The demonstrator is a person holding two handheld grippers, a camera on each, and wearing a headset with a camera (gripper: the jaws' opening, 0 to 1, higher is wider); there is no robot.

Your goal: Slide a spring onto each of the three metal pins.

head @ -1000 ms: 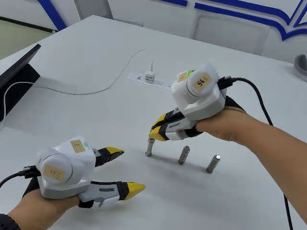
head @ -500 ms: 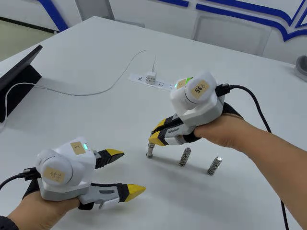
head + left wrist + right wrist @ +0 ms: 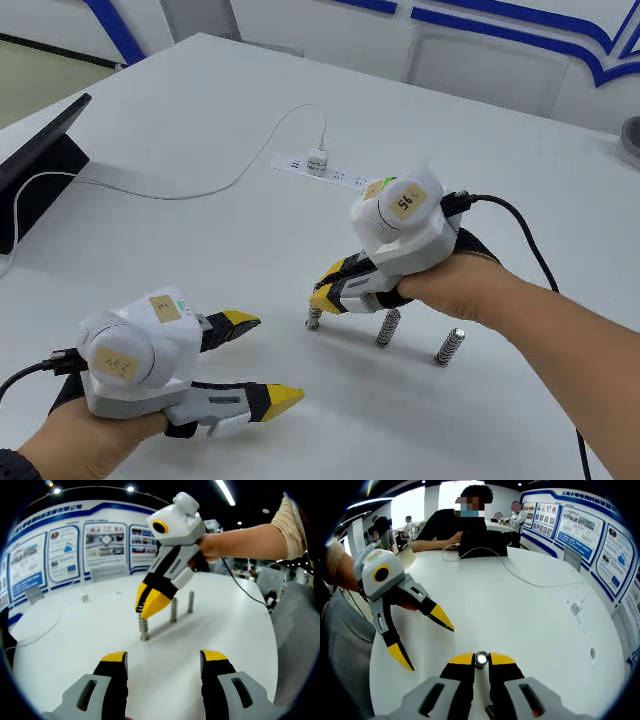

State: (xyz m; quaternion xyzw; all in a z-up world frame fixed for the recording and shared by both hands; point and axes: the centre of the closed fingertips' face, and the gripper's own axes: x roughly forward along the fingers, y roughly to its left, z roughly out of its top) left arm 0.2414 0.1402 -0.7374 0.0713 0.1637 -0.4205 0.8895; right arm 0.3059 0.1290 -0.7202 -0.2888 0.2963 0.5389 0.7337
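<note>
Three metal pins stand in a row on the white table (image 3: 200, 150). The middle pin (image 3: 388, 327) and the right pin (image 3: 448, 346) each carry a spring. My right gripper (image 3: 322, 297) is shut around the top of the left pin (image 3: 314, 319), whose spring (image 3: 144, 626) shows coiled below the yellow tips. The pin's shiny cap (image 3: 481, 658) sits between the shut jaws of my right gripper (image 3: 481, 661). My left gripper (image 3: 262, 360) rests open and empty near the front left, a hand's width from the pins, with the left gripper (image 3: 165, 657) aimed at them.
A white power strip (image 3: 318, 168) with a plug and a thin cable (image 3: 200, 190) lies behind the pins. A dark monitor (image 3: 35, 165) stands at the left edge. The right gripper's black cable (image 3: 530, 250) trails right. People sit at a far table (image 3: 460, 525).
My right gripper has come lower over the left pin, so less of the pin and spring shows below its tips. The left gripper has stayed put.
</note>
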